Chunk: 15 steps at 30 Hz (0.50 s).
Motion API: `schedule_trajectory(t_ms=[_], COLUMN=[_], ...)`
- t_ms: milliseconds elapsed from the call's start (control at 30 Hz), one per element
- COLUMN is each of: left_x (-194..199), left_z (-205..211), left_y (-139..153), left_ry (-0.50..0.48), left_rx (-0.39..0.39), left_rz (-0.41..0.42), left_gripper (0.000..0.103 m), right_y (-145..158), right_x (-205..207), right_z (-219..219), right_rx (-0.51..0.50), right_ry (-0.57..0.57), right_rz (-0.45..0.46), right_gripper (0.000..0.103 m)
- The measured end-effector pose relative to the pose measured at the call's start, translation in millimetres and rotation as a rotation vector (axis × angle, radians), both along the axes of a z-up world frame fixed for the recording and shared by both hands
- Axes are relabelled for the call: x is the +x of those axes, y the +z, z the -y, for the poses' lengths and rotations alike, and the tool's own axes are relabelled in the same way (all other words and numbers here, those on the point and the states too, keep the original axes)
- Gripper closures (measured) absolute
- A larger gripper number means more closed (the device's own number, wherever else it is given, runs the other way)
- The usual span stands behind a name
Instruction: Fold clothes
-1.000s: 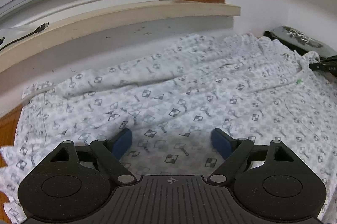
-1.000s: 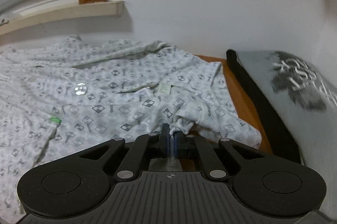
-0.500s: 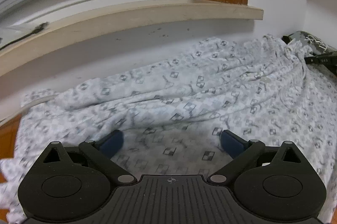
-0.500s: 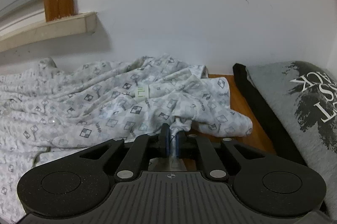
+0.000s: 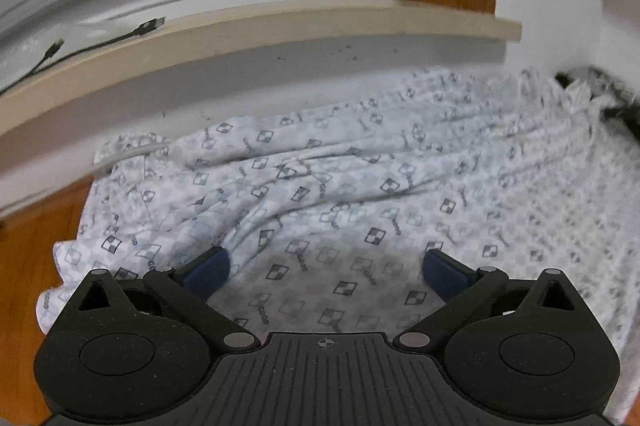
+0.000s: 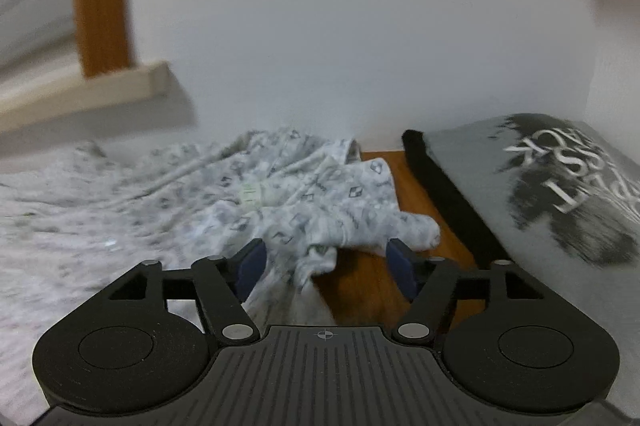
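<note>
A white shirt with a grey checker print [image 5: 360, 193] lies rumpled across the wooden table [image 5: 24, 250], up against the wall. My left gripper [image 5: 326, 266] hovers over its near part, wide open, pads apart from the cloth. In the right wrist view the same shirt [image 6: 208, 209] ends in a loose bunch [image 6: 320, 258] near the pale neck label [image 6: 250, 193]. My right gripper [image 6: 326, 266] is opening; that bunch droops between the blue pads without being pressed.
A folded grey T-shirt with white lettering [image 6: 560, 193] lies on the right over a black garment [image 6: 448, 201]. A window sill [image 5: 280, 33] with black cables [image 5: 48, 53] juts above the table. Bare wood [image 6: 360, 286] shows beside the shirt's edge.
My right gripper, shut on a pinch of the shirt a second ago, has spread its fingers and the cloth has slipped free. The left gripper has widened a little, and the shirt bunched toward the wall.
</note>
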State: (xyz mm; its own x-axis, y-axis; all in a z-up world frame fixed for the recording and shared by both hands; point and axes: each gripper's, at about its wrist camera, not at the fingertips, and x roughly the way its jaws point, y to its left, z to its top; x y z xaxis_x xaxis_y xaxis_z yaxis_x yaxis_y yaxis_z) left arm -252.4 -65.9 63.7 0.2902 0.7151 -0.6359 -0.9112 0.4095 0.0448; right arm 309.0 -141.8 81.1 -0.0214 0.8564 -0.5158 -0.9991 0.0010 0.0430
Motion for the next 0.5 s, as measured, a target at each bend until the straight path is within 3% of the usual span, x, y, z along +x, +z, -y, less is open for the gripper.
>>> schedule_trajectory(t_ms=[233,500], left_x=[-4.6,-2.4], left_z=[-0.4,-0.1], left_y=[0.6,0.2], left_ry=[-0.003,-0.003], left_rx=[-0.006,-0.004], left_rz=[0.033,0.018], left_gripper=[0.000,0.000], right_y=[-3.7,-17.1], right_x=[22.3,19.2], right_z=[114.2,176.1], right_rx=[-0.034,-0.078], right_ry=[0.010,0.053], right_rz=[0.015,-0.026], right_gripper=[0.035,0.037])
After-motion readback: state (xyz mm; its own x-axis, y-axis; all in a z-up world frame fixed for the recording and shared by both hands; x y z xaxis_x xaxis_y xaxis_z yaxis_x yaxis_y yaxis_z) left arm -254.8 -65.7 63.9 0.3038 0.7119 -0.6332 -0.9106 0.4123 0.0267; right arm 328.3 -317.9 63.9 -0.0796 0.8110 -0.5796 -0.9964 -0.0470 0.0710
